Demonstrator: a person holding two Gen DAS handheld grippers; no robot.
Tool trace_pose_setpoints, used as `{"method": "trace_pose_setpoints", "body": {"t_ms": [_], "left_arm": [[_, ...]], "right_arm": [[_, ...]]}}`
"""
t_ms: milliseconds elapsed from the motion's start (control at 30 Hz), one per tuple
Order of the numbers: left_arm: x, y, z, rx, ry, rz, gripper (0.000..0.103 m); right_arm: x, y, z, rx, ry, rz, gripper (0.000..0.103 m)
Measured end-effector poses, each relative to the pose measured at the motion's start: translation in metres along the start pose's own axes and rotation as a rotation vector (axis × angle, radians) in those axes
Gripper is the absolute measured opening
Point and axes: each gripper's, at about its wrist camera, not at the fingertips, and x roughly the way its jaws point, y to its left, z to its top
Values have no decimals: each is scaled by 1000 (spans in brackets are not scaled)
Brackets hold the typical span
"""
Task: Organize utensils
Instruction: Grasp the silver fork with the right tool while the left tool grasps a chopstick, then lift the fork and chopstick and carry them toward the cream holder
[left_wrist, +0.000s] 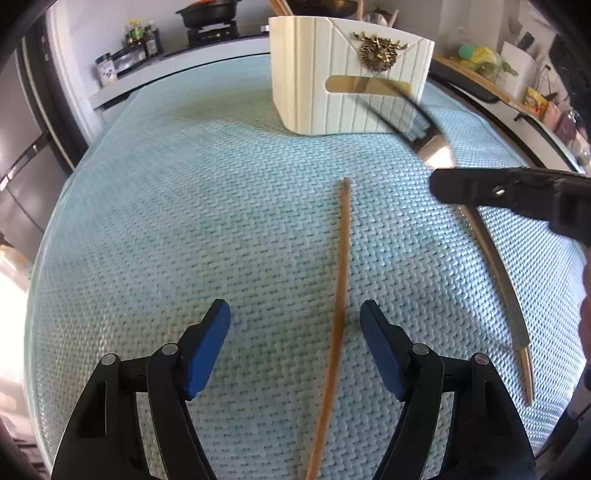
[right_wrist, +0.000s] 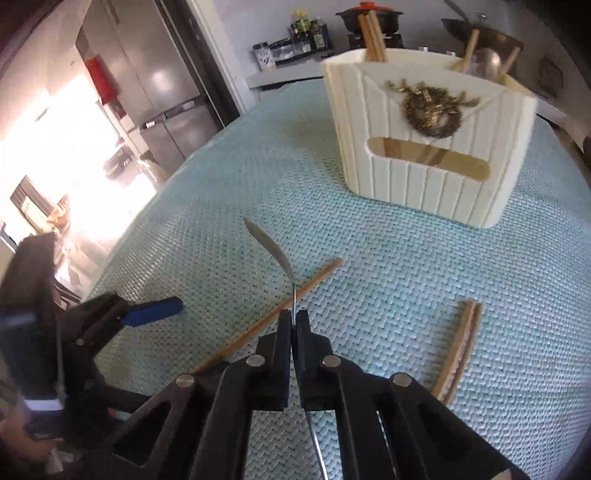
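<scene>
Steel, thin and curved, is what the right hand-held gripper (right_wrist: 294, 325) has clamped: its black jaws are pressed together on the narrow neck of a metal utensil (right_wrist: 271, 247), seen edge-on, whose pointed bowl rises ahead of the fingertips and whose handle runs back beneath them; whether it is a spoon or something else I cannot tell. Just beyond that grip a single wooden chopstick (left_wrist: 341, 280) lies flat on the table (left_wrist: 184, 221), which is covered by a pale turquoise mat of coarse basket weave. The left hand-held gripper (left_wrist: 295, 332) hangs above the chopstick with its blue-padded jaws spread wide, the stick running between them untouched, nearer the right pad. A pair of wooden chopsticks (right_wrist: 460, 347) lies side by side to the right, well apart from both grippers. Farther back stands a cream ribbed utensil holder (right_wrist: 424, 147), with rounded corners, a slotted handle opening and a brass wreath ornament, already holding upright wooden sticks.
</scene>
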Motion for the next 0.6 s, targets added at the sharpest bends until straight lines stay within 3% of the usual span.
{"method": "trace_pose_setpoints", "body": {"t_ms": [67,200,300,367,467,600], "left_arm": [[7,-7,13,29,23,-9,72],[19,-19,37,70,71,-6,59],[23,-25,48,80,95,-21,19],[25,-30,49,98,94,-16,5],[25,-31,46,80,84,-8,4],[21,-16,40,-20,63,-70,3]], "right_arm": [[-28,-14,-2,64,-65,21,3],[-83,-46,-15,162,-150,16,3],[-115,-71,-25,228,-172,2,3],[-132,-86,-31,256,-170,-20,3],[-158,-112,-42,294,-155,-46,3],[-178,-141,-52,358,-124,-70,3]]}}
